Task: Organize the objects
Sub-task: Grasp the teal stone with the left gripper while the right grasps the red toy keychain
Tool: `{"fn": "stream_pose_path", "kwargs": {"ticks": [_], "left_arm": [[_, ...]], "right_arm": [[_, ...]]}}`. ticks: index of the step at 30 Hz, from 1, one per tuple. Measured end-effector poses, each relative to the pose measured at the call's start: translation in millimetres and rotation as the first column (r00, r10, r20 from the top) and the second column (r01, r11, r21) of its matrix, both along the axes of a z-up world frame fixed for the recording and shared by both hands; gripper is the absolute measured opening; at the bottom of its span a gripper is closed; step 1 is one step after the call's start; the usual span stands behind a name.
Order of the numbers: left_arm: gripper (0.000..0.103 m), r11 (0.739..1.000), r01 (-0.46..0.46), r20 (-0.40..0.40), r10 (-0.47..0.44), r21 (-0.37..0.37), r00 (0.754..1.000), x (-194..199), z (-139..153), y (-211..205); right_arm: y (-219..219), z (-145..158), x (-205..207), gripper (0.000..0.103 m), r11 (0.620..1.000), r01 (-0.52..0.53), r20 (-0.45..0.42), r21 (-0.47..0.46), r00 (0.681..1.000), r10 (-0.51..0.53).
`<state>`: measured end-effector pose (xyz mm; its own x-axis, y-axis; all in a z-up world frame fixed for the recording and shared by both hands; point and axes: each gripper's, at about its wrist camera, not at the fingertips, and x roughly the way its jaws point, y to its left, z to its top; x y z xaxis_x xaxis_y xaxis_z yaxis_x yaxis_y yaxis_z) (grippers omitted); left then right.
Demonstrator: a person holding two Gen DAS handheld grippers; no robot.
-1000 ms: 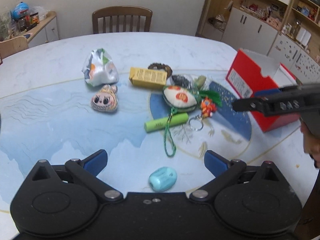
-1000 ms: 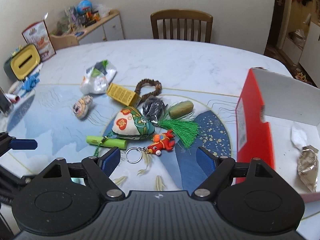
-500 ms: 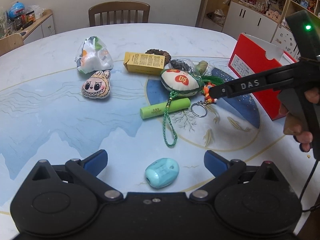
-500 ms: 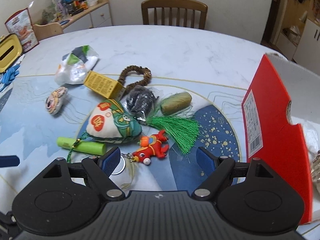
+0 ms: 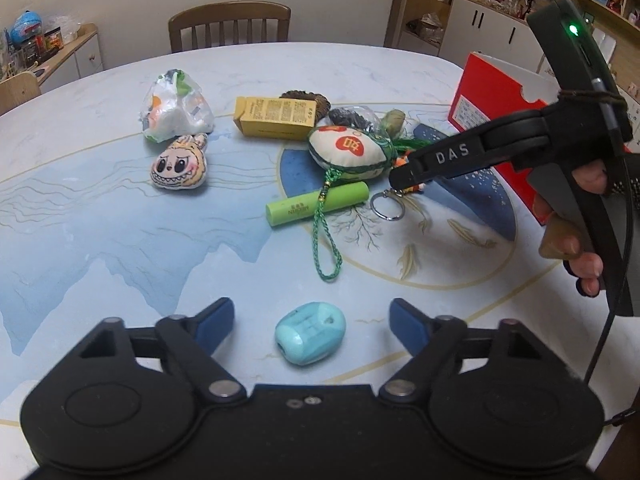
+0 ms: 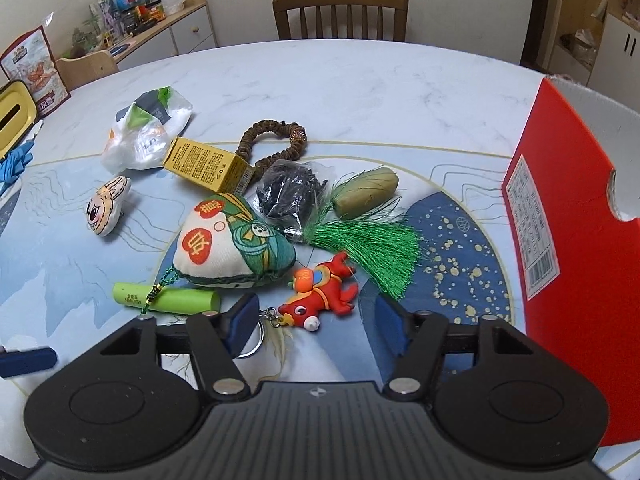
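Because the red keychain (image 6: 323,295) lies nearest the red box (image 6: 576,280), the right tool (image 6: 316,322) hangs wide over it, while the left tool (image 5: 312,316) waits wide around the blue piece (image 5: 310,332).

A cluster of small objects lies near the table's middle: a crumpled plastic bag (image 6: 142,136), a yellow carton (image 6: 208,166) on its side, a brown bead bracelet (image 6: 276,140), a grinning plush face (image 5: 180,168), a dumpling-shaped pouch (image 6: 230,240) with a green tassel (image 6: 368,246), a green tube (image 6: 164,298), and a red toy keychain (image 6: 324,294). A turquoise pebble-shaped piece (image 5: 310,332) lies apart near the front edge. An open red box (image 6: 560,216) stands toward the right edge.
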<state>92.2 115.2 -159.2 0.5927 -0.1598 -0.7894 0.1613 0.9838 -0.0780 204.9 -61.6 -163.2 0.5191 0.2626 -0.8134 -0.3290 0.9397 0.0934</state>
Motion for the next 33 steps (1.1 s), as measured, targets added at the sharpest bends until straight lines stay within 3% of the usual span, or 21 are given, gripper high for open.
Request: {"fn": "stream_pose_path", "kwargs": {"ticks": [9, 13, 25, 33], "left_arm": [[0.072, 1.000, 0.004, -0.003, -0.004, -0.011, 1.000, -3.0, -2.1, -1.6], [0.061, 1.000, 0.002, -0.009, -0.002, -0.031, 1.000, -4.2, -3.8, -0.6], [0.036, 0.999, 0.008, -0.010, -0.009, -0.037, 1.000, -4.6, -2.9, -3.0], [0.036, 0.998, 0.010, -0.029, -0.012, -0.064, 1.000, -1.1, -1.8, -7.4]], "right_arm": [[7.3, -3.9, 0.3, 0.050, 1.000, -0.019, 0.010, -0.020, 1.000, 0.019], [8.2, -3.7, 1.2, 0.043, 1.000, -0.014, 0.015, -0.023, 1.000, 0.015], [4.2, 1.0, -6.5, 0.041, 1.000, -0.010, 0.007, 0.003, 1.000, 0.010], [-8.1, 14.9, -21.2, 0.040, 0.998, -0.003, -0.006, 0.061, 1.000, 0.003]]}}
